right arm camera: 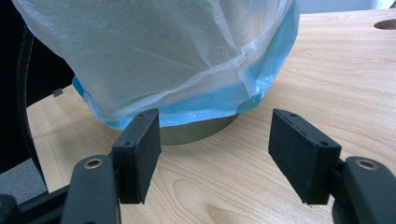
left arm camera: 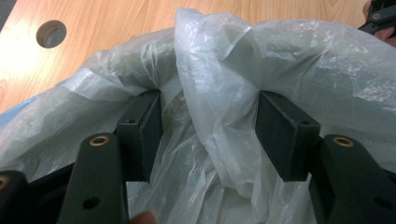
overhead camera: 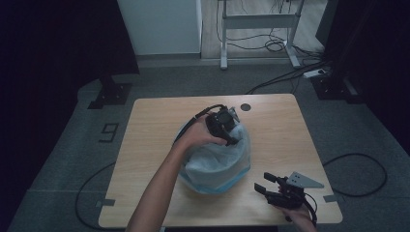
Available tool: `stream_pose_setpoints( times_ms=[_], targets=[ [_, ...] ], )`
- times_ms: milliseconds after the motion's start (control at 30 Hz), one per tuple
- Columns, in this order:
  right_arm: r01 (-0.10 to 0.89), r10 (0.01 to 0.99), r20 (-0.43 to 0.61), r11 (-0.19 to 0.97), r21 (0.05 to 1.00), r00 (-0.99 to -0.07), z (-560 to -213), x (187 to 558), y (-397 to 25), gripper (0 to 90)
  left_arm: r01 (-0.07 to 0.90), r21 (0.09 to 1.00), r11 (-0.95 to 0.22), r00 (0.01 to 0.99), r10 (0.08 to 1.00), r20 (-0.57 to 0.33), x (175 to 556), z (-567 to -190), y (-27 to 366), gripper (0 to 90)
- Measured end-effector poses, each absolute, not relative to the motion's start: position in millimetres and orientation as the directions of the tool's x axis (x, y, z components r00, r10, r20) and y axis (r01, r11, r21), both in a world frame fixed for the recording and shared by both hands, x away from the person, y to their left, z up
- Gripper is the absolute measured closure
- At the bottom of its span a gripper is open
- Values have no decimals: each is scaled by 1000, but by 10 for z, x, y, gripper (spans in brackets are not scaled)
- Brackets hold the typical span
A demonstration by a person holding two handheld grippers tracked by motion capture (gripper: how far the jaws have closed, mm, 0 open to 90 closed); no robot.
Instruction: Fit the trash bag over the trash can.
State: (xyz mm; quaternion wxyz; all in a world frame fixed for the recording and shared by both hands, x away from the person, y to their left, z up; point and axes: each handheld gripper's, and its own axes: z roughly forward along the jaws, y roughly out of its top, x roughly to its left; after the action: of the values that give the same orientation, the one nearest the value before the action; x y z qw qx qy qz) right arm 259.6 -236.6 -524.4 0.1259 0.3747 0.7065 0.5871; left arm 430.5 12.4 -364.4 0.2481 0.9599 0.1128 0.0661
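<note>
A round container stands mid-table, draped in a translucent white plastic bag with a blue hem. My left gripper is at the bag's top rim on the far side. In the left gripper view it is open, with a raised fold of the bag standing loose between the jaws. My right gripper rests low near the table's front right, open, apart from the bag. In the right gripper view it points at the container's base with bare wood between the jaws.
The wooden table has a round cable hole near its far edge. A white desk frame, cables and a power strip lie on the floor beyond. A black stand foot sits at the far left.
</note>
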Motion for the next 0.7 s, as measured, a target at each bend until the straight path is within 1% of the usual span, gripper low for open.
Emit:
stream_pose_setpoints(
  times_ms=[200,267,300,367,433,667,700],
  targets=[
    [381,678,259,34,924,-688,-5248,2594,-2360,334,170,514,-841,964,250,90,4265,-3575,178,384],
    [382,678,260,33,924,-687,-5251,2594,-2361,334,170,553,-816,959,266,98,4235,-3479,277,383],
    [383,679,260,33,923,-687,-5252,2594,-2361,334,170,553,-816,959,266,98,4235,-3479,277,383],
    [384,680,261,33,923,-686,-5253,2597,-2360,333,167,587,-792,957,274,98,4180,-3392,384,384],
    [385,680,262,32,922,-684,-5254,2600,-2355,333,163,599,-784,958,271,94,4137,-3356,444,386],
    [386,677,257,44,921,-689,-5266,2600,-2313,333,141,587,-797,966,240,94,3994,-3382,506,387],
    [388,677,256,48,920,-690,-5270,2599,-2304,332,130,573,-809,971,221,92,3943,-3410,496,386]
  ],
)
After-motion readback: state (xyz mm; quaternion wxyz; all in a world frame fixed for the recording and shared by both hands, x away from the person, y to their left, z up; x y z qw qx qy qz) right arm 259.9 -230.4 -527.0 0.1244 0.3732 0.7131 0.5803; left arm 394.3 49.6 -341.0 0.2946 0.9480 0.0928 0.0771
